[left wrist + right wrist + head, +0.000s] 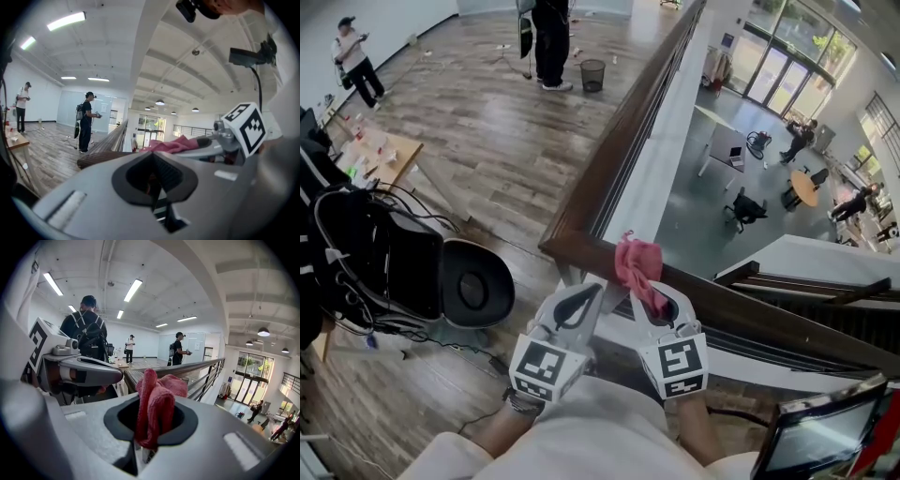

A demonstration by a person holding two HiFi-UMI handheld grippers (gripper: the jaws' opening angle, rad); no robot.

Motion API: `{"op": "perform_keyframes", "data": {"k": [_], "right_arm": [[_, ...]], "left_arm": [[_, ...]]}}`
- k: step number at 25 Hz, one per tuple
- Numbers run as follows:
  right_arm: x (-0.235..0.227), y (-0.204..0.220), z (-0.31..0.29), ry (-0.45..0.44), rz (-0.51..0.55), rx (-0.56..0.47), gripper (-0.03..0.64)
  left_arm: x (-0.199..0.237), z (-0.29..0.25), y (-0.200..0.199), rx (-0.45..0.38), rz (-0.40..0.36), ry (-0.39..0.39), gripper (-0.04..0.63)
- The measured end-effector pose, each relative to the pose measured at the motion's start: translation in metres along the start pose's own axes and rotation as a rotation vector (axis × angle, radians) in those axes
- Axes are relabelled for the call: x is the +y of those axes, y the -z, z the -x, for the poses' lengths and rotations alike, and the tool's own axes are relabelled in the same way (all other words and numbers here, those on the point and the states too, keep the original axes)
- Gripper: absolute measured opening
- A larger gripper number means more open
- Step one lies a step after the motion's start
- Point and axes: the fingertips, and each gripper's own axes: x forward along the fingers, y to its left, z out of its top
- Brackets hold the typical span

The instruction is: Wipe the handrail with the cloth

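Note:
The dark wooden handrail (pixel 609 159) runs from the top of the head view down to a corner (pixel 561 246), then off to the right. A pink cloth (pixel 637 267) is bunched over the rail just right of that corner. My right gripper (pixel 649 298) is shut on the cloth (pixel 157 404), which sticks up out of its jaws (pixel 151 427). My left gripper (pixel 579 302) is close beside it on the left, shut with nothing in it (pixel 153 180). The left gripper view shows the cloth (pixel 171 144) and the rail (pixel 101 158) ahead.
Beyond the rail is a drop to a lower floor (pixel 703 216) and a staircase (pixel 825 291). A black round chair (pixel 473 286) and bags with cables (pixel 366 262) stand at my left. Two people (pixel 548 42) (pixel 354 61) and a bin (pixel 592 75) are far off. A screen (pixel 825 436) is at the bottom right.

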Motion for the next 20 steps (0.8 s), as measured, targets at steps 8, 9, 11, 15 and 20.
{"op": "perform_keyframes", "data": {"k": [8, 9, 11, 15, 20], "right_arm": [[-0.001, 0.004, 0.000, 0.004, 0.003, -0.002, 0.061], [-0.001, 0.001, 0.000, 0.005, 0.002, -0.002, 0.061], [-0.003, -0.001, 0.000, 0.006, 0.000, 0.000, 0.061], [-0.004, 0.001, 0.001, 0.006, -0.005, 0.002, 0.061], [-0.006, 0.001, 0.004, 0.019, -0.006, -0.005, 0.061]], "left_arm": [[-0.003, 0.000, 0.003, 0.007, -0.001, -0.004, 0.006], [-0.002, 0.000, 0.000, 0.006, -0.001, -0.004, 0.006], [-0.001, 0.000, -0.003, 0.004, 0.000, -0.004, 0.006], [0.000, 0.001, -0.001, 0.006, 0.000, -0.008, 0.006], [-0.004, 0.001, -0.001, 0.006, -0.002, 0.005, 0.006]]}}
